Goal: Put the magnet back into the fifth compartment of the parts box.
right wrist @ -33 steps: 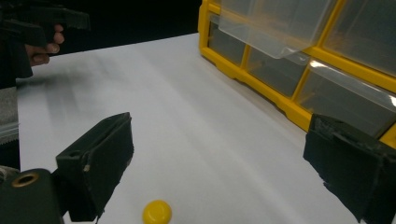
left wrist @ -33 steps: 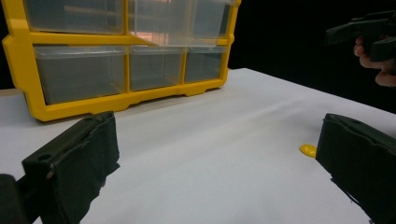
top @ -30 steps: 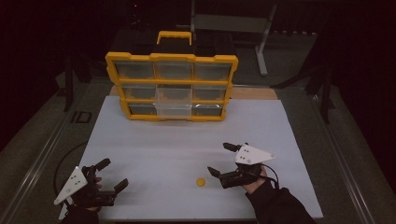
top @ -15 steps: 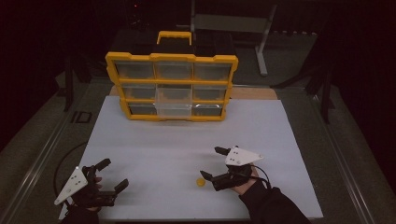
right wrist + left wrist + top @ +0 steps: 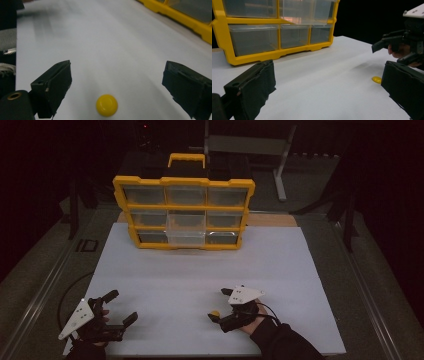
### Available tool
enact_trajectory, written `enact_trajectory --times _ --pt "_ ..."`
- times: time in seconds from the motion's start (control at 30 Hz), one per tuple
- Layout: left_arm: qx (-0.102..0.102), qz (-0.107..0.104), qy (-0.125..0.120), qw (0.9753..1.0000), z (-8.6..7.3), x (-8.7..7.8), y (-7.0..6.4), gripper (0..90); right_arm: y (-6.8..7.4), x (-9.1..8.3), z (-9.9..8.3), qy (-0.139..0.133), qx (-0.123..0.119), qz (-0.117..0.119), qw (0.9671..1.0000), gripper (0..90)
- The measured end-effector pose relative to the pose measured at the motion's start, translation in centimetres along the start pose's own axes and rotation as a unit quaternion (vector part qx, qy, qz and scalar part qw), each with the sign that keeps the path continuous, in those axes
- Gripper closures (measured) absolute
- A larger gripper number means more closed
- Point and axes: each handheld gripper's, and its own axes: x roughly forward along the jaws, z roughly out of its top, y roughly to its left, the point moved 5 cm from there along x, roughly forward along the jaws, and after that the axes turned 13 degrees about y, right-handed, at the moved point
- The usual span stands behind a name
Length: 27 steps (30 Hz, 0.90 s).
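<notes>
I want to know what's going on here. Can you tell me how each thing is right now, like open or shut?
Left gripper: open, holding nothing.
Right gripper: open, fingers on either side of the button, not touching it.
Yellow button: lying flat on the table, loose.
Drawer box: standing upright, one middle drawer pulled out a bit, the others shut.

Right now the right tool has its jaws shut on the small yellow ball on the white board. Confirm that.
Not quite: the right tool is open, not shut on the yellow ball. The right gripper view shows the ball lying free on the white board, with both jaws standing wide apart on either side of it.
</notes>
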Motion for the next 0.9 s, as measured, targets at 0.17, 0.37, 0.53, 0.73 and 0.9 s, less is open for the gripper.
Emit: enact_trajectory --times 0.17,0.37,0.53,0.73,0.9 --pt "0.0 0.0 0.001 1.0 0.0 0.1 0.0 0.0 0.0 0.8 -0.5 0.014 -0.007 0.0 0.9999 8.9" --pt "0.0 -0.002 0.0 1.0 0.0 0.0 0.0 0.0 -0.2 1.8 -1.4 0.042 -0.018 0.001 0.999 13.1" --pt "-0.001 -0.003 0.001 1.0 0.0 0.0 0.0 0.0 -0.2 2.3 -1.9 0.06 -0.019 0.015 0.9979 16.4" --pt "0.0 -0.002 0.001 1.0 0.0 0.0 -0.1 0.0 -0.1 2.5 -2.1 0.072 -0.029 0.02 0.9968 23.7" --pt "0.0 -0.004 0.0 1.0 0.0 0.0 0.0 0.0 -0.2 2.7 -2.4 0.081 -0.037 0.03 0.9956 38.1"
